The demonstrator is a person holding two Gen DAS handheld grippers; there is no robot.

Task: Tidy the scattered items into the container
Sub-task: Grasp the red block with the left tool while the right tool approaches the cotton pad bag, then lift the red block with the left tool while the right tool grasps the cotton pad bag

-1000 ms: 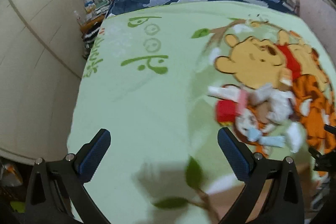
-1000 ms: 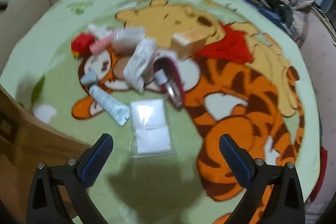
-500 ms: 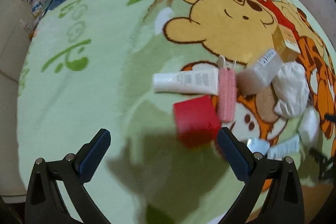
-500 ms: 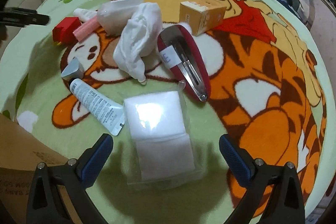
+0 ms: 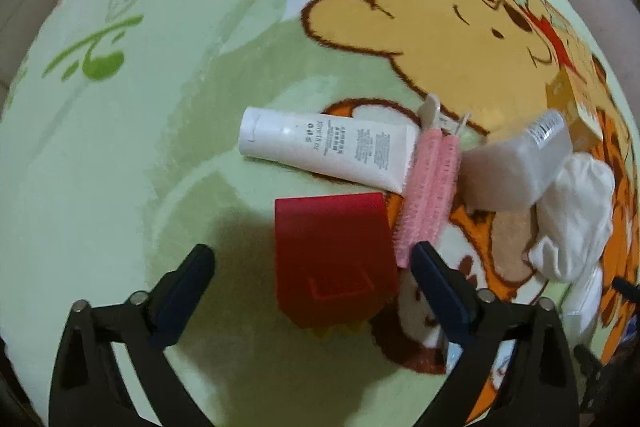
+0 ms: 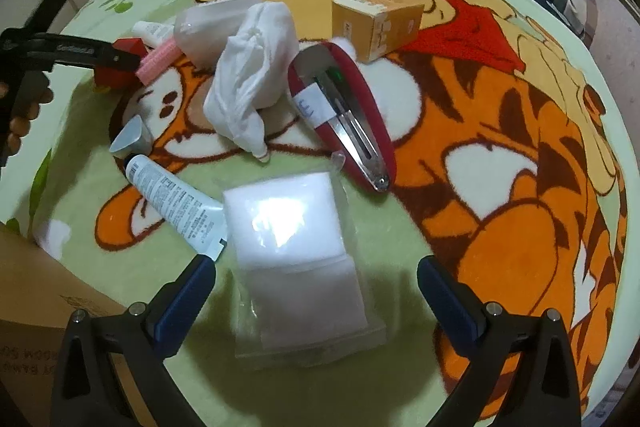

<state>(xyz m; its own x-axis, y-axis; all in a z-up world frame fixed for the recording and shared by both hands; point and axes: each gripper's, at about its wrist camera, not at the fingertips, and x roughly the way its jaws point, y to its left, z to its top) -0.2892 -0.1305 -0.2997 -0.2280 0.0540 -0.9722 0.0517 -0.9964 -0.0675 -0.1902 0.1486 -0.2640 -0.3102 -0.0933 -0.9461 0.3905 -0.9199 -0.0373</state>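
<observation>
A bed fills both views, covered by a pale green fleece blanket (image 5: 132, 155) printed with a yellow bear and an orange striped tiger; darker navy bedding bunches at its far end, and a cream wall or wardrobe panel shows at the upper left of the right wrist view. The left gripper (image 5: 312, 279) hovers wide open with a red box (image 5: 334, 259) between its fingers, neither pad clearly touching it. Just beyond the box lies a white tube (image 5: 324, 147), its tail end against a pink hair roller (image 5: 430, 187), and to the right of that a frosted plastic case (image 5: 516, 167) and a crumpled white cloth (image 5: 572, 215). The right gripper (image 6: 316, 291) is also spread open, low over a clear bag of white pads (image 6: 296, 259) that sits between its fingers on the blanket. Near it are a small printed tube (image 6: 176, 203) touching the bag's corner, a grey cap (image 6: 130, 139), a large red hair clip (image 6: 348, 123) and an orange carton (image 6: 376, 27). The cardboard container (image 6: 36, 303) stands at the lower left edge of the right wrist view, beside the scattered items.
</observation>
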